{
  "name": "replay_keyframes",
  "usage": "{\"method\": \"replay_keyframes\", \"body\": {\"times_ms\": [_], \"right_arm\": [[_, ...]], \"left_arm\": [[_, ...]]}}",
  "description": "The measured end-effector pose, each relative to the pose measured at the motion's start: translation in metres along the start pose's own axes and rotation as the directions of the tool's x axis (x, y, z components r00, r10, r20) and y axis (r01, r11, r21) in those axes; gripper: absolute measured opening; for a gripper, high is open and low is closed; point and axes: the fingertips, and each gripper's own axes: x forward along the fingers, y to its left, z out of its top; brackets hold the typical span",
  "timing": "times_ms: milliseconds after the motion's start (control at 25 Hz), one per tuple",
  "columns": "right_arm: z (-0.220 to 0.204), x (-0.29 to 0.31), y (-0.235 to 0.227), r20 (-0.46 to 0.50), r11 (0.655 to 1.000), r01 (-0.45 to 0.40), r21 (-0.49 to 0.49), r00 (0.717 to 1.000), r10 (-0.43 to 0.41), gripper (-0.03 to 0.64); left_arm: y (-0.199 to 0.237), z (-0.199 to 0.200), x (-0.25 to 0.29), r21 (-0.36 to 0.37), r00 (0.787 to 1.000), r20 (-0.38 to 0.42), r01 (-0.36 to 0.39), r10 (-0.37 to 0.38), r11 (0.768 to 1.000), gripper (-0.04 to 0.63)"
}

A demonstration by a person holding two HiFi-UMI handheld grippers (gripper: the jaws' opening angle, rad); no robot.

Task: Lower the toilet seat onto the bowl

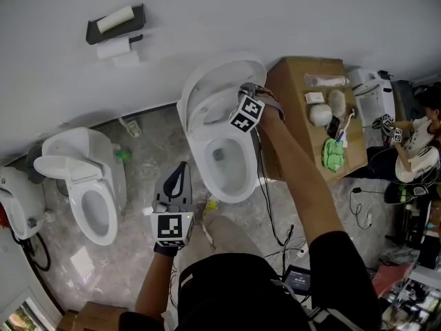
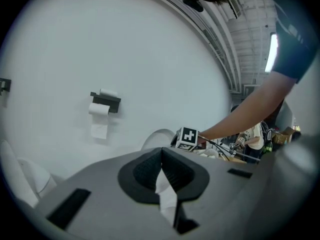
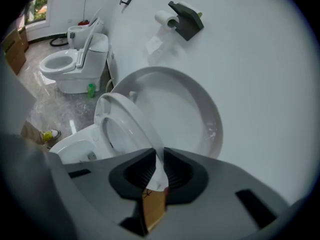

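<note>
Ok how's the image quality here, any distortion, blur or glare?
Head view: even soft light, sharp, mild barrel curve. Left gripper view: heavy fisheye with black corners; the grey left gripper looms soft up close, and a bright white light strip blows out. Right gripper view: same fisheye; the raised white plastic toilet seat is sharp, with glints on the glossy white lid.

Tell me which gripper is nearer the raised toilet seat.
Right. The right gripper is clamped on the toilet seat at its edge. The left gripper hangs low in front of the bowl, shut and clear of the seat.
</note>
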Motion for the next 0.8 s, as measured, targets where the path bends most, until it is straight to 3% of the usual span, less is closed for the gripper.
{"method": "replay_keyframes", "body": {"times_ms": [360,800], "right_arm": [[-0.007,-0.011,0.008,0.002,1.000,0.010,0.021,1.000,-0.010,0.044],[-0.023,-0.030,0.029,-0.043,1.000,0.006,-0.019,0.999,-0.007,0.041]], "left_arm": [[0.013,0.005,-0.005,-0.012,0.999,0.002,-0.035,0.035,0.999,0.011],[-0.002,0.016,-0.004,-0.001,1.000,0.009,0.020,-0.019,1.000,0.011]]}}
